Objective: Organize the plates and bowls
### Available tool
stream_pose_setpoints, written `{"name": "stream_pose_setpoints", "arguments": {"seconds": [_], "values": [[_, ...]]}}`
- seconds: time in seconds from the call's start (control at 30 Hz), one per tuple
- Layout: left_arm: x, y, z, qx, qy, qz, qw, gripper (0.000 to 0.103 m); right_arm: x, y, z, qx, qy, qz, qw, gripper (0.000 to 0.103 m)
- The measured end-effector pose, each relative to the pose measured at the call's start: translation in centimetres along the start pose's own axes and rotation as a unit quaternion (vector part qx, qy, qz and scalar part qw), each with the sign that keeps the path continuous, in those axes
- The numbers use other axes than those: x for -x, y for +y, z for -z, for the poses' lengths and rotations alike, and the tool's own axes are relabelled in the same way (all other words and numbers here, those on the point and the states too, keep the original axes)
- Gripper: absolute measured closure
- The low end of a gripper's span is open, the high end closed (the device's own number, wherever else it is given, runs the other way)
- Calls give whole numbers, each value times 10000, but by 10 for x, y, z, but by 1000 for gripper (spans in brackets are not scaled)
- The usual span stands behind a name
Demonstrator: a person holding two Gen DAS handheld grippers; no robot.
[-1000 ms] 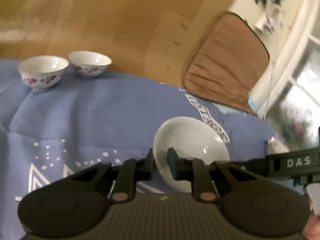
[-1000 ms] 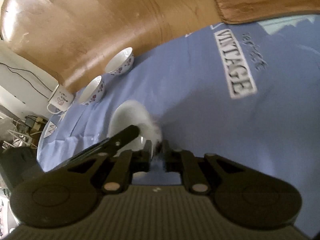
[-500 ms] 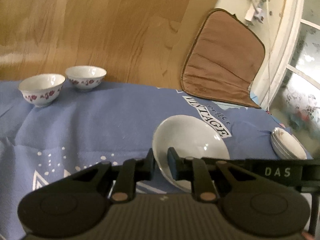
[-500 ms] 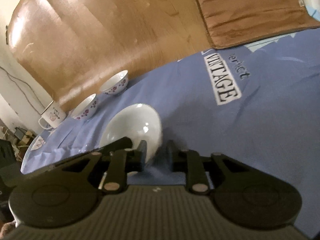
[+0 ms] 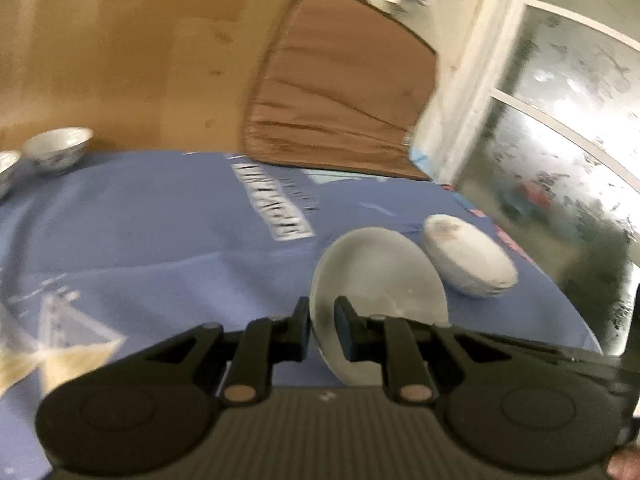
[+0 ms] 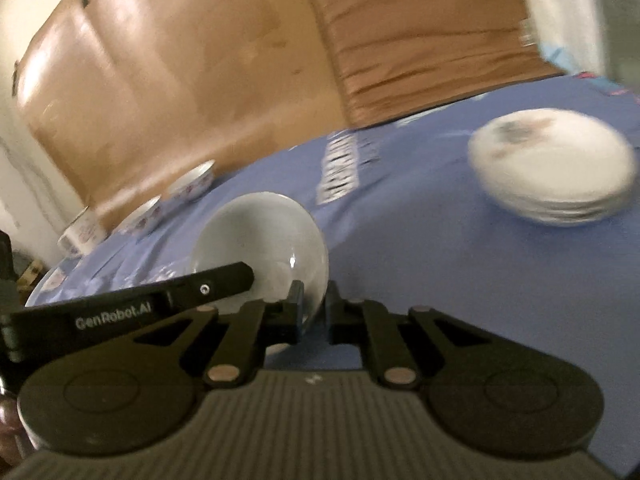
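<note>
Both grippers hold one plain white plate above the blue cloth. My left gripper (image 5: 322, 318) is shut on the plate's (image 5: 376, 276) near rim. My right gripper (image 6: 314, 304) is shut on the opposite rim of the same plate (image 6: 264, 236). A stack of white plates (image 5: 468, 260) sits on the cloth just beyond the held plate, also in the right wrist view (image 6: 552, 168). Two floral bowls (image 6: 192, 184) stand at the cloth's far left edge, one seen in the left wrist view (image 5: 56, 148).
The blue cloth (image 5: 160, 232) with a "VINTAGE" print covers the surface. A brown cushion (image 5: 340, 92) lies on the wooden floor behind. A floral mug (image 6: 80, 234) stands left of the bowls. A frosted window (image 5: 560, 128) is at right.
Both grippers have carried the plate to the right, toward the plate stack, which is now close in both views. The floral bowls have slid to the left edge.
</note>
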State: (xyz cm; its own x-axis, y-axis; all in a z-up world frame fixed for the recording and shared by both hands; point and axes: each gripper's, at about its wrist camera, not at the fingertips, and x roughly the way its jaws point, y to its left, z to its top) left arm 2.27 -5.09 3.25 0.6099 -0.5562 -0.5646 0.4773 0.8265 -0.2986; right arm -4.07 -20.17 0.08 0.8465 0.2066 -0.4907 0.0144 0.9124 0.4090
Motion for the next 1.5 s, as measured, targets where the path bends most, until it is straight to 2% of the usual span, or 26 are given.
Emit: {"name": "stream_pose_setpoints", "arguments": {"seconds": [0.27,0.43,0.53,0.77,0.87,0.93,1.0,1.07,1.27,1.5], "values": [[-29,-68,-25,-411,-11,295,9987,87,38,-37,-14,-85,-960,611,9935,90],[-52,-99,-38,-620,-22,378,9974,86,46,-58,-22,-84,-1366,927,9862,90],[-69,-111,-41,-707,69,351,9969,86,44,-70,-24,-102,-1455,1102,9831,90],[-92,-119,-42,-701,266,337,9966,87,40,-95,-27,-345,-1489,1243,9804,89],[-99,-120,-42,-748,278,175,9967,88,39,-94,-26,-293,-1614,1365,9770,86],[-99,-117,-44,-683,200,125,9974,86,39,-94,-25,-272,-1783,1493,9722,77],[-99,-115,-46,-637,187,149,9977,85,40,-97,-24,-296,-1920,1578,9682,60],[-97,-115,-46,-673,142,129,9975,84,41,-101,-23,-379,-1975,1568,9669,55],[-90,-118,-43,-789,47,83,9968,74,41,-109,-24,-611,-1959,1532,9667,55],[-74,-107,-47,-587,-121,100,9982,70,49,-106,-21,-652,-2128,1518,9630,55]]}}
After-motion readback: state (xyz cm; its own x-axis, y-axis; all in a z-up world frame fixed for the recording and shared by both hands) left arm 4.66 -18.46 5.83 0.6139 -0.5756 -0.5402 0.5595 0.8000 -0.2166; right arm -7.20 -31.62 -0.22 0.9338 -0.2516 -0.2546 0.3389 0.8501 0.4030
